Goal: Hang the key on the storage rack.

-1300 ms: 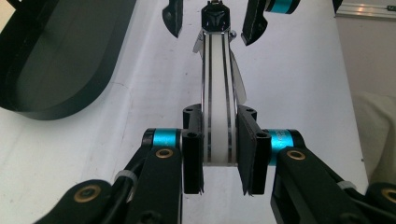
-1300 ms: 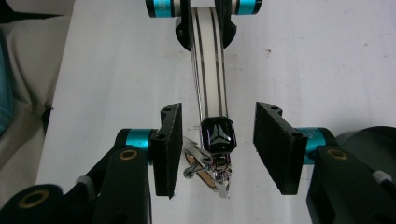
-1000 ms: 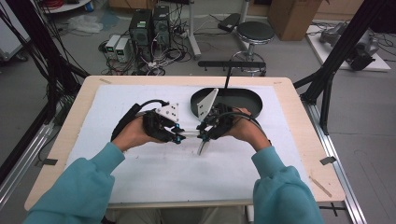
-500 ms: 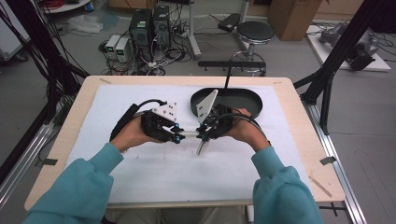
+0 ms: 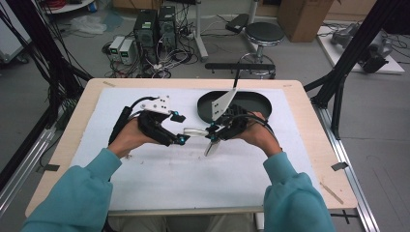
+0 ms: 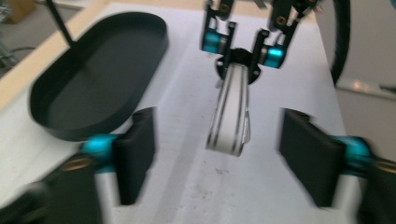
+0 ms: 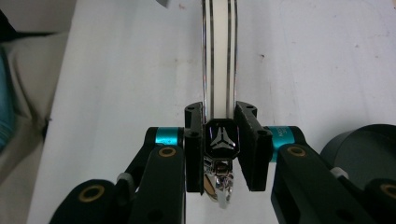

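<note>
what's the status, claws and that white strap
Right claw shut on the white strap, near its buckle end. Left claw open, jaws either side of the strap's free end, not touching. Black tray beside, nothing blocking.

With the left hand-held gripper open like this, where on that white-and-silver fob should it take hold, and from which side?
Probably the free rounded end of the fob, approached head-on along its length. The right hand-held gripper is shut on the black emblem end, and the long flat body points toward the open left hand-held gripper, whose jaws stand either side of it, so they could close across its narrow width.
</note>
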